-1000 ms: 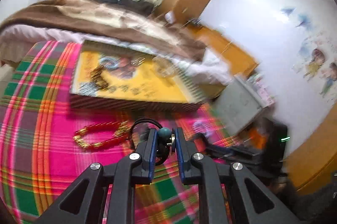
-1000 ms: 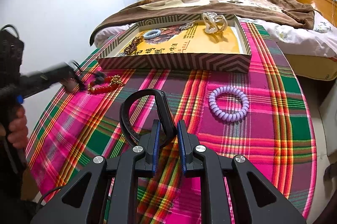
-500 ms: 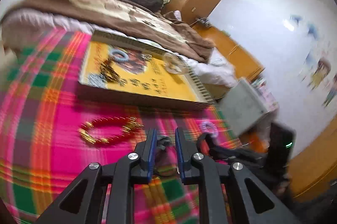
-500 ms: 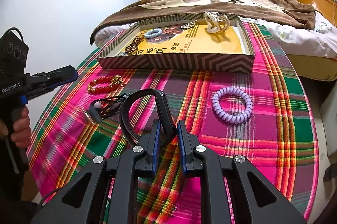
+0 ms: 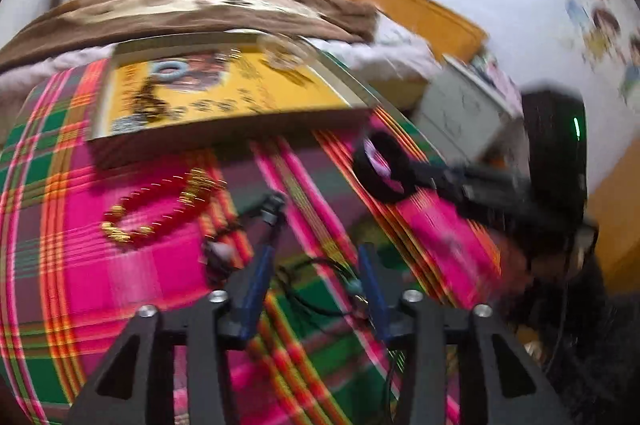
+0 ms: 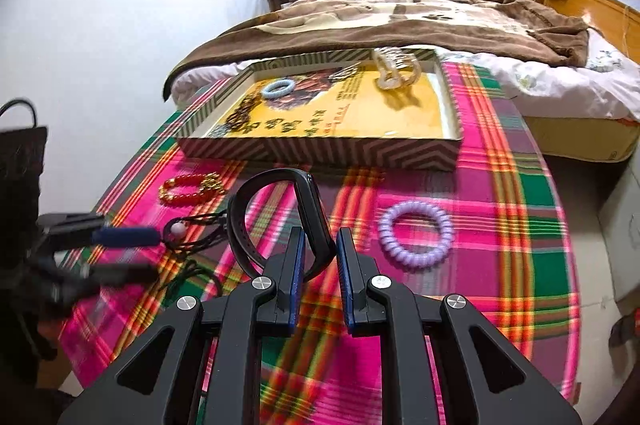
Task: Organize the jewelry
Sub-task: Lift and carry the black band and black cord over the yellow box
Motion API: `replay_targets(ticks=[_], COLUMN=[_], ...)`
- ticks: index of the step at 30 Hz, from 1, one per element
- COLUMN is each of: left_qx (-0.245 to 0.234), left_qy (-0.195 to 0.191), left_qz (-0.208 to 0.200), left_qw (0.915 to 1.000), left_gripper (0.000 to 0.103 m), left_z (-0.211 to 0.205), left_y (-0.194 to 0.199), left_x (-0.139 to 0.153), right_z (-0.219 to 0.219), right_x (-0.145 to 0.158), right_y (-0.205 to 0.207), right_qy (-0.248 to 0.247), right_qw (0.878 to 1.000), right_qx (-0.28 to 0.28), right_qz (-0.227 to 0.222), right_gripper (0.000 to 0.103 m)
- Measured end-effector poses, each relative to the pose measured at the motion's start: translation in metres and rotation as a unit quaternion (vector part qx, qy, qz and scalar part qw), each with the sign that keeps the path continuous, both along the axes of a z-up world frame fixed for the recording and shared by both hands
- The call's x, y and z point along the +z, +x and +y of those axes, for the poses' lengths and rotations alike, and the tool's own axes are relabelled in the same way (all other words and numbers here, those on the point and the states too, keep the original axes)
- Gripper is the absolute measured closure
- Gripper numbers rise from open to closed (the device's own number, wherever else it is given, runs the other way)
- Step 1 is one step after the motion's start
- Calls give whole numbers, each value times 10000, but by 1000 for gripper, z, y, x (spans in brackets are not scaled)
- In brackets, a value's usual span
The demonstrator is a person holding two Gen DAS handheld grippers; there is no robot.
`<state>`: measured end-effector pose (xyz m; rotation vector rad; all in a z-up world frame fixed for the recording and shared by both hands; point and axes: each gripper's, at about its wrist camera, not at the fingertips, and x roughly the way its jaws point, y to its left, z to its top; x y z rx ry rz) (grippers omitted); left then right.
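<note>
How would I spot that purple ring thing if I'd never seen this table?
Find the plaid tablecloth and the striped tray at its far side. Just in front of the tray's right end lies the purple coil, flat on the cloth. It is the only lilac spiral loop; the red bracelet lies far to its left, and the black band sits in the claw.

Black handheld grippers with blue-padded fingers

The right gripper (image 6: 318,253) has matte black angular arms with triangular cut-outs, silver round screws and blue pads; the left gripper (image 5: 316,277) matches it, with a thin black cable at 5 o'clock.
</note>
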<state>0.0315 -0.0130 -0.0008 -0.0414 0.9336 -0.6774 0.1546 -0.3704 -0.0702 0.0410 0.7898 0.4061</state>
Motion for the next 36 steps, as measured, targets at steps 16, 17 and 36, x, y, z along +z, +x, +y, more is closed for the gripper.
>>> replay_targets(ticks=[16, 17, 36], left_qx=[-522, -495, 515], left_qy=[1242, 1226, 619], left_qz=[-76, -120, -1073], left_qw=[9909, 9911, 9910], left_gripper=[87, 87, 87], left_z=[-49, -48, 5], left_y=[-12, -13, 103], left_x=[-21, -17, 87], right_z=[-16, -16, 10], right_x=[11, 13, 67], right_y=[0, 1, 76], right_qy=[75, 75, -239], right_qw=[9997, 9997, 9978], right_qx=[-192, -183, -95], right_qz=[-119, -143, -612], right_gripper=[87, 87, 87])
